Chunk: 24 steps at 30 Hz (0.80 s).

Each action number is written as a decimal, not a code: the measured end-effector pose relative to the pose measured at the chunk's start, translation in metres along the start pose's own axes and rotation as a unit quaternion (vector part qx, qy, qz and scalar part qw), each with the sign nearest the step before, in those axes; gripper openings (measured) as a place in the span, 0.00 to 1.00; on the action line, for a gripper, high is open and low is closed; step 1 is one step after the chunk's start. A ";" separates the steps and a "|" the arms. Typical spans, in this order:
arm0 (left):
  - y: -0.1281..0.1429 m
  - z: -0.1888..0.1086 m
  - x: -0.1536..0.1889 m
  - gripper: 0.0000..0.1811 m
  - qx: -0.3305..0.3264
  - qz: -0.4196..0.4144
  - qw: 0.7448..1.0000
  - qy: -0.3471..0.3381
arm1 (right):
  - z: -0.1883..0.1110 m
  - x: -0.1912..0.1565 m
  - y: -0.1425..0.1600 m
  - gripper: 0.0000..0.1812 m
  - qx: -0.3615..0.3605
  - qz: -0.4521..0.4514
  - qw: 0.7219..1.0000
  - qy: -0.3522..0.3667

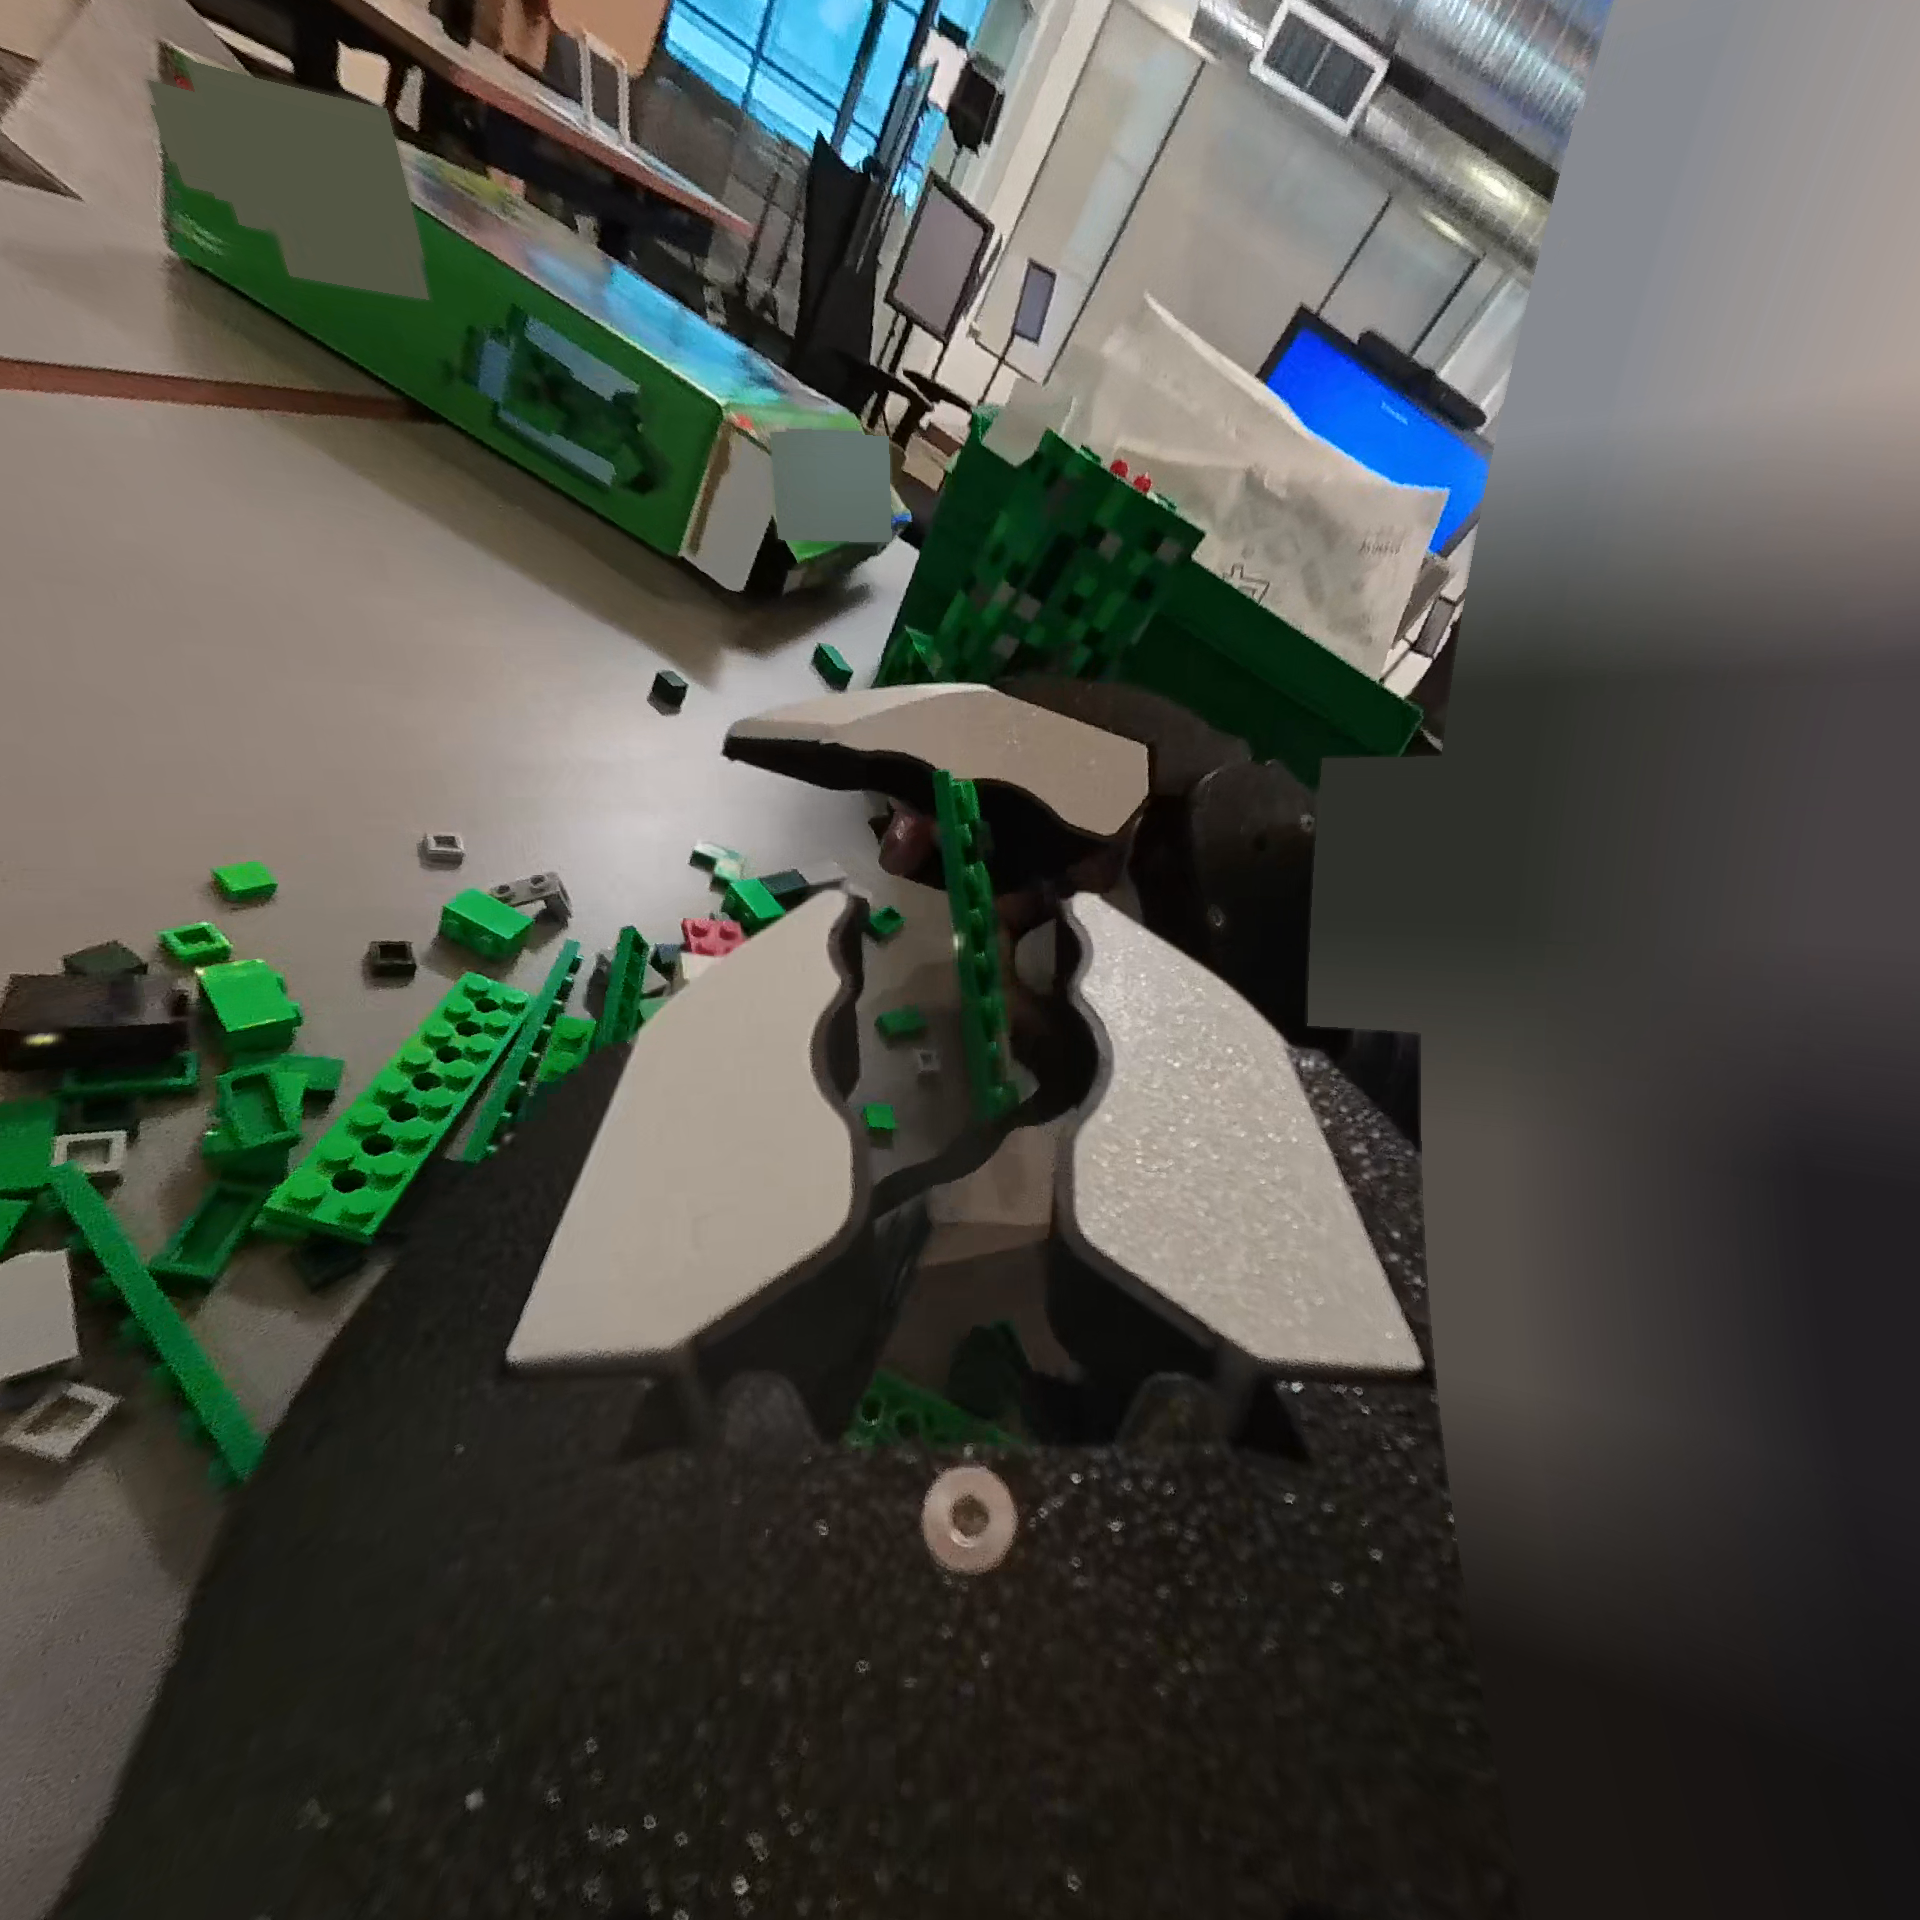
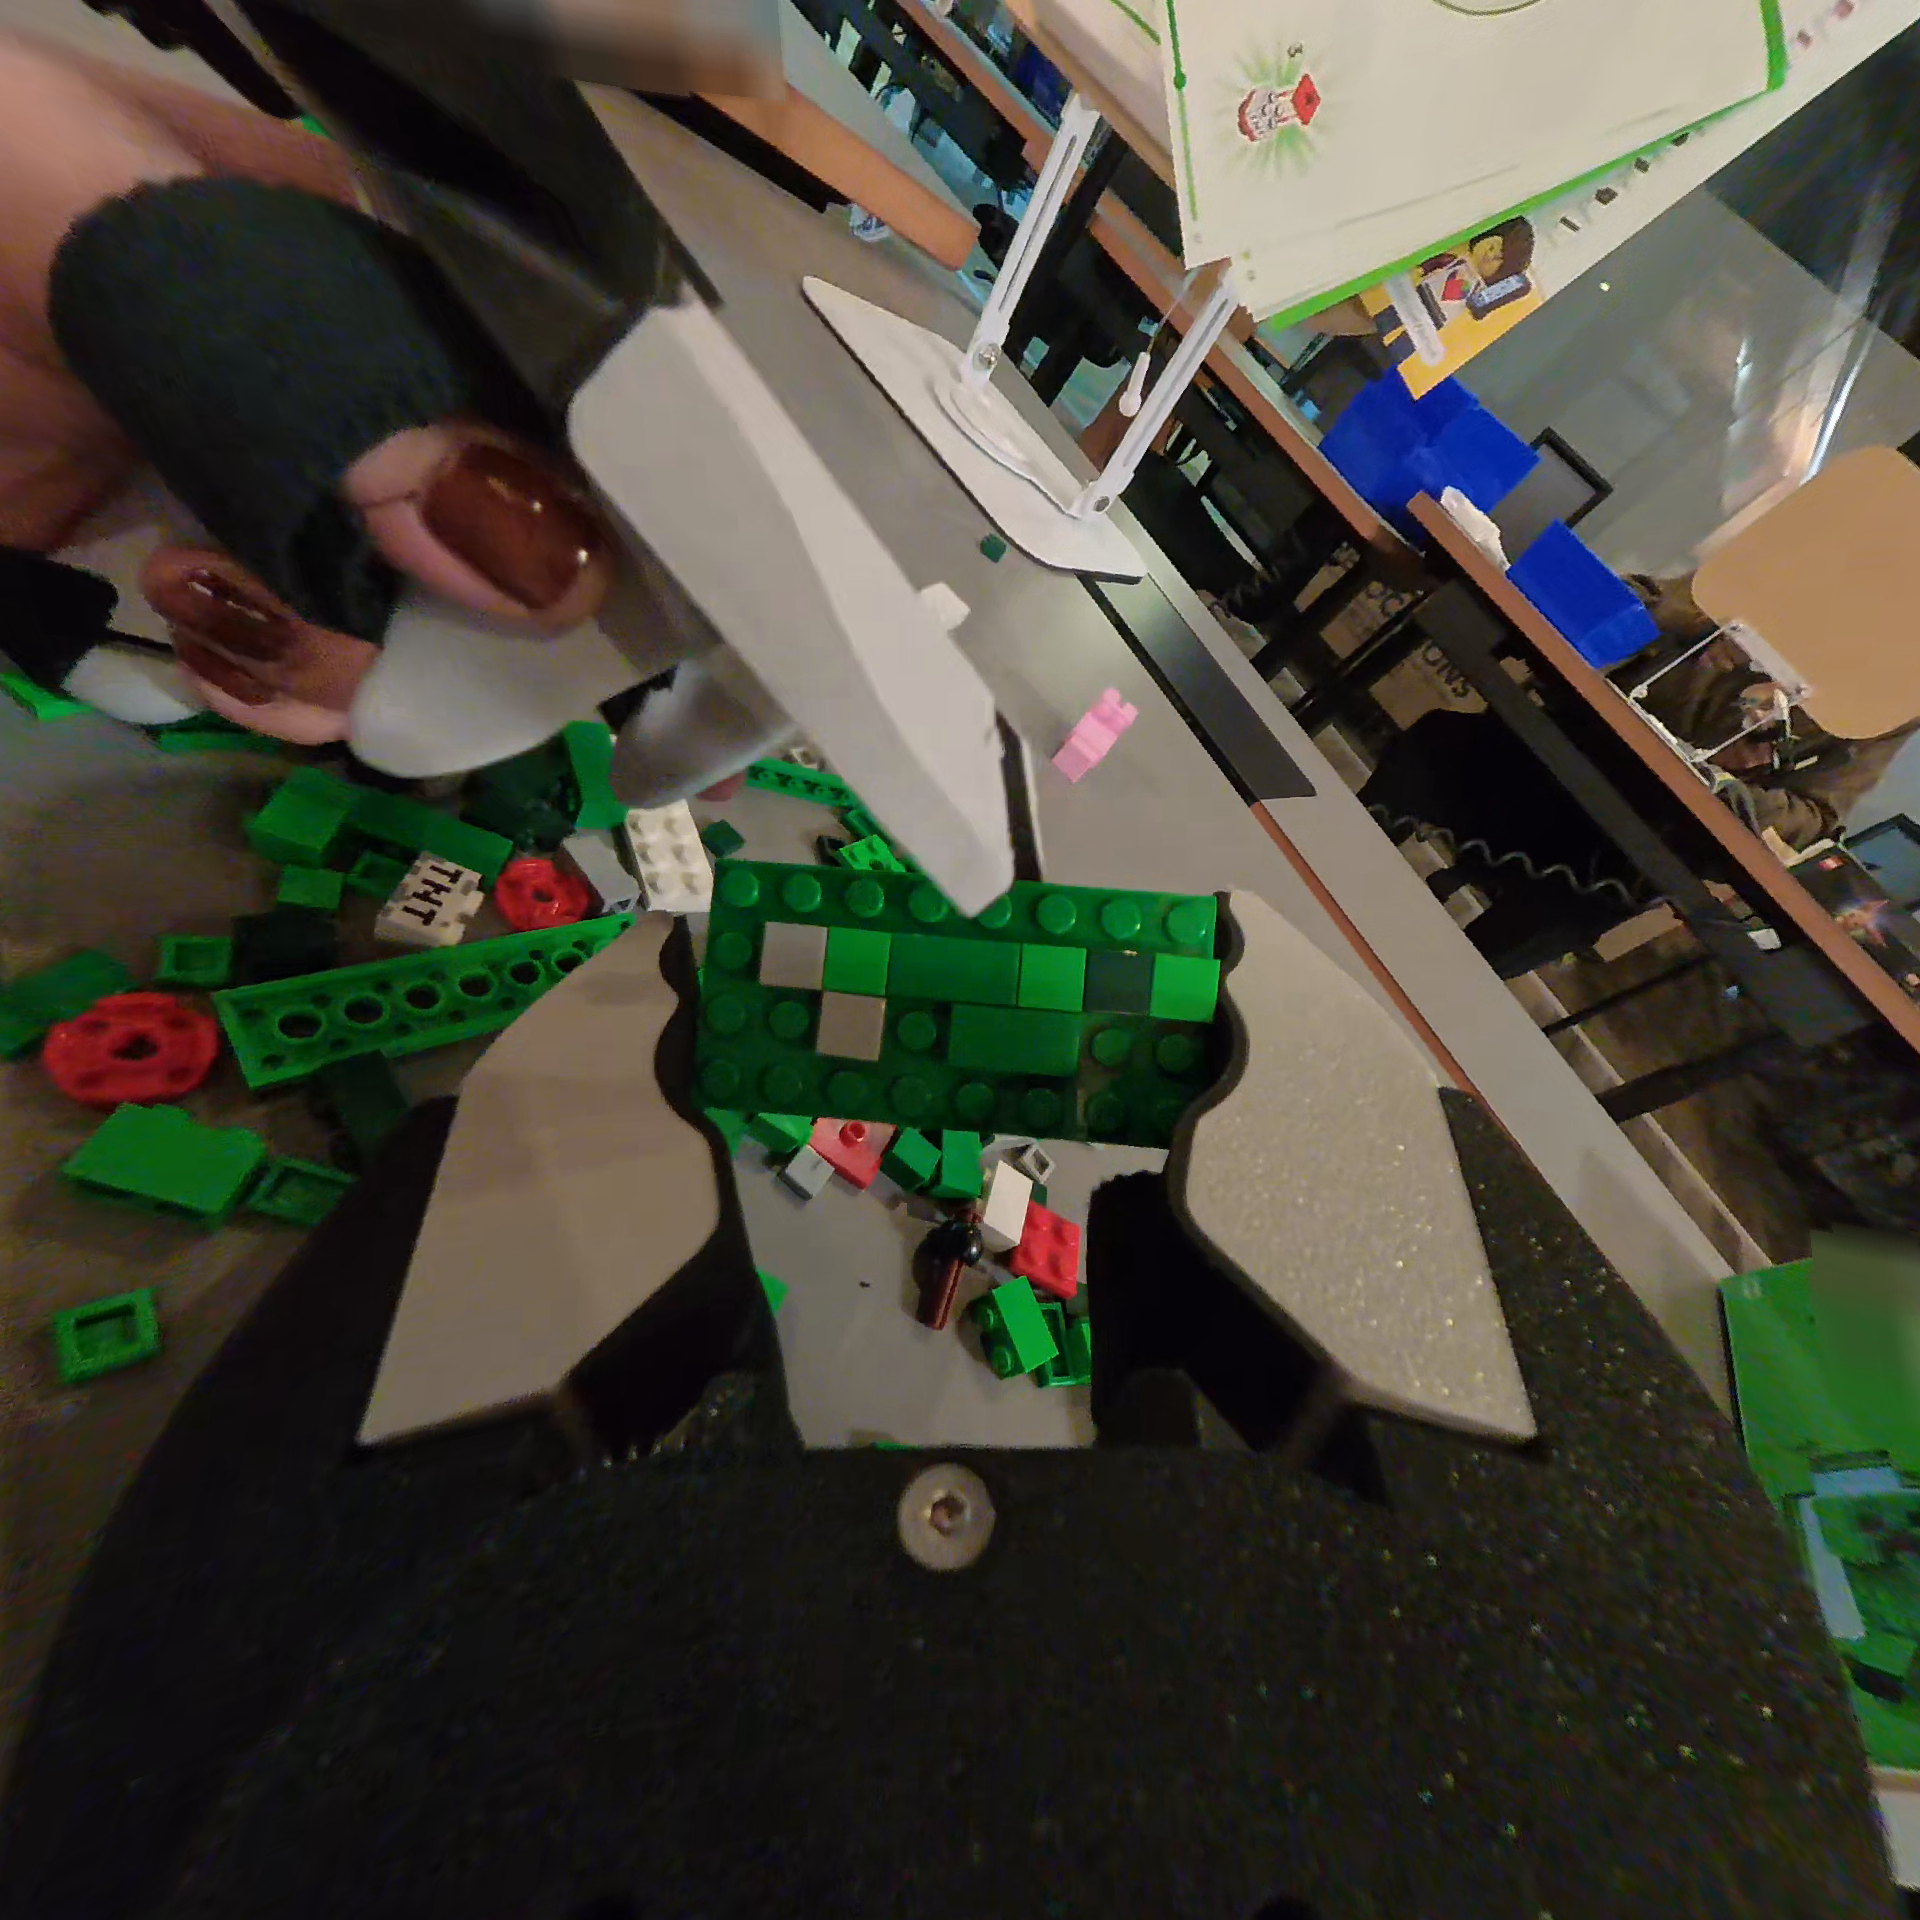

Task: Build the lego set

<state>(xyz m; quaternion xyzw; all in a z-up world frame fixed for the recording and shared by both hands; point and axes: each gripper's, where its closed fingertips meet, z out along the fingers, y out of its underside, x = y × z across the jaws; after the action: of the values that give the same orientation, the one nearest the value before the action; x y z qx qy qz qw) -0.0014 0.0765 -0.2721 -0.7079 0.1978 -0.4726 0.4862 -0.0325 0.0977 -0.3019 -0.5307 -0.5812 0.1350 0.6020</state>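
Observation:
My right gripper is shut on a green studded plate, gripping its two short ends and holding it above the table. The plate carries green, grey and dark tiles. It shows edge-on in the left wrist view. My left gripper is open, with one finger on each side of the plate and a gap on both sides. One of its fingers reaches down over the plate's top edge, held by a hand in a dark fingerless glove. One finger of the right gripper sits at the plate's far end.
Loose green, red, white and grey pieces lie on the grey table. A green set box and a partly built green model stand behind. An instruction booklet sits on a white stand. The table edge runs at the right. Left and right tips are no more than a few centimetres apart.

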 end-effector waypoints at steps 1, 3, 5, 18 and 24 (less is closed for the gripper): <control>0.002 0.001 0.000 0.19 -0.007 -0.002 1.000 0.002 | 0.000 0.000 -0.001 0.51 0.003 -0.001 1.000 -0.001; 0.005 0.003 0.002 0.19 -0.015 -0.004 1.000 0.006 | -0.001 -0.003 -0.004 0.51 0.014 -0.007 1.000 -0.006; 0.006 0.004 0.003 0.19 -0.017 -0.005 1.000 0.010 | -0.002 -0.005 -0.007 0.51 0.020 -0.018 1.000 -0.005; -0.017 -0.011 0.000 0.13 0.071 -0.107 0.990 0.066 | -0.003 0.005 -0.005 0.51 0.019 -0.007 1.000 0.021; -0.020 -0.013 -0.002 0.12 0.083 -0.120 0.987 0.070 | -0.003 0.003 -0.005 0.51 0.018 -0.017 0.999 0.020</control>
<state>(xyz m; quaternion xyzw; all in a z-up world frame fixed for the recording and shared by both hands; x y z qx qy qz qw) -0.0175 0.0802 -0.2548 -0.6492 0.1049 -0.5903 0.4680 -0.0313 0.0967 -0.2959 -0.5128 -0.5750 0.1243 0.6252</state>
